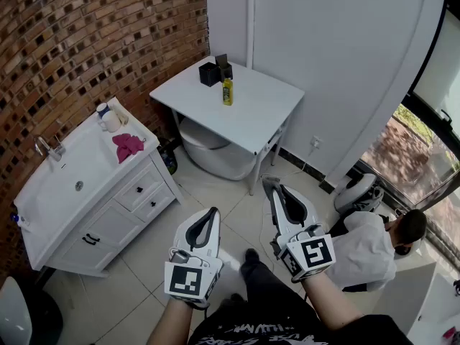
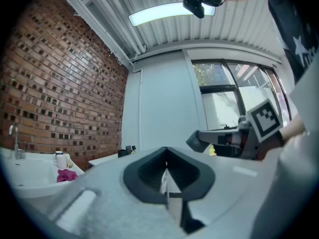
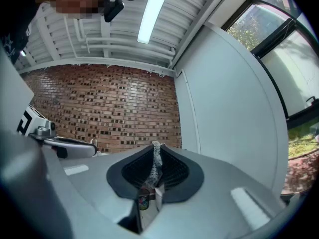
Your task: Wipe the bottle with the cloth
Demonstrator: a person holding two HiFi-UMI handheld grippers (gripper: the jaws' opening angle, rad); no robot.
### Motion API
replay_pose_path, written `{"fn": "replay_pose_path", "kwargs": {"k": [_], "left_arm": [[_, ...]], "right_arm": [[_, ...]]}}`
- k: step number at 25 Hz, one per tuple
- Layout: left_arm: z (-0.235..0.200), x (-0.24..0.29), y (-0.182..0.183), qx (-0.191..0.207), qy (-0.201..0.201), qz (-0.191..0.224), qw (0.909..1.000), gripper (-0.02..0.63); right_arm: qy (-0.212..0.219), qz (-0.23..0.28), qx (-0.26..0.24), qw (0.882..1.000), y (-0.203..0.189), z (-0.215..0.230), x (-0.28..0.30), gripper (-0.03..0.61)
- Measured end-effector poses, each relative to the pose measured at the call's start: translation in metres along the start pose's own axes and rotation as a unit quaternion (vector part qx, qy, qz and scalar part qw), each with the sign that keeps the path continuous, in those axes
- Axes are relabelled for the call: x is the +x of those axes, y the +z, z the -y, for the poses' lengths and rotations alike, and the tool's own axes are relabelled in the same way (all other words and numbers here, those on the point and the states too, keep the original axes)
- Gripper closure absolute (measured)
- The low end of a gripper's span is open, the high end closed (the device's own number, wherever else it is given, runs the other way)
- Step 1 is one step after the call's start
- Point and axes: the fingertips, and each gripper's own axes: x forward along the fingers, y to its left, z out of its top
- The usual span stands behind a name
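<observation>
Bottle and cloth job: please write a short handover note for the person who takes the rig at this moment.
Left tongs: shut, empty, held level above the floor.
Right tongs: shut, empty, beside the left.
Yellow bottle: upright on the white table.
Pink cloth: lying on the sink counter, beside the basin.
Done: nothing yet; neither thing is touched.
Left: fetch the cloth, take the bottle, wipe it.

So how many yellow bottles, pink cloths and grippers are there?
yellow bottle: 1
pink cloth: 1
grippers: 2, the left gripper and the right gripper
Total: 4
</observation>
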Motion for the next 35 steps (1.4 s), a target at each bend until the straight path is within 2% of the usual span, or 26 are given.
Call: {"fn": "replay_pose_path", "kwargs": {"k": [5, 9, 22, 28, 32, 35], "left_arm": [[-0.032, 0.029, -0.015, -0.004, 0.016, -0.001, 0.9999, 0.609], [-0.052, 0.078, -0.019, 0.007, 0.025, 0.002, 0.9997, 0.609], [-0.143, 0.336, -0.025, -0.013, 0.073, 0.000, 0.9972, 0.609], [-0.168, 0.395, -0.053, -0.018, 0.077, -0.036, 0.9962, 0.609], [-0.195, 0.418, -0.060, -0.021, 0.082, -0.044, 0.9954, 0.609], [-0.212, 0.436, -0.071, -0.023, 0.072, -0.047, 0.9960, 0.609]], "right_arm": [[-0.006, 0.015, 0.001, 1.000, -0.012, 0.019, 0.038, 0.537], [-0.005, 0.022, -0.002, 1.000, -0.024, 0.049, 0.081, 0.537], [0.007, 0.003, 0.048, 0.999, -0.045, 0.205, 0.304, 0.537], [0.041, -0.018, 0.051, 0.998, -0.067, 0.217, 0.369, 0.537], [0.073, -0.018, 0.020, 0.997, -0.065, 0.208, 0.410, 0.537], [0.091, -0.034, 0.000, 0.995, -0.074, 0.201, 0.436, 0.537]]}}
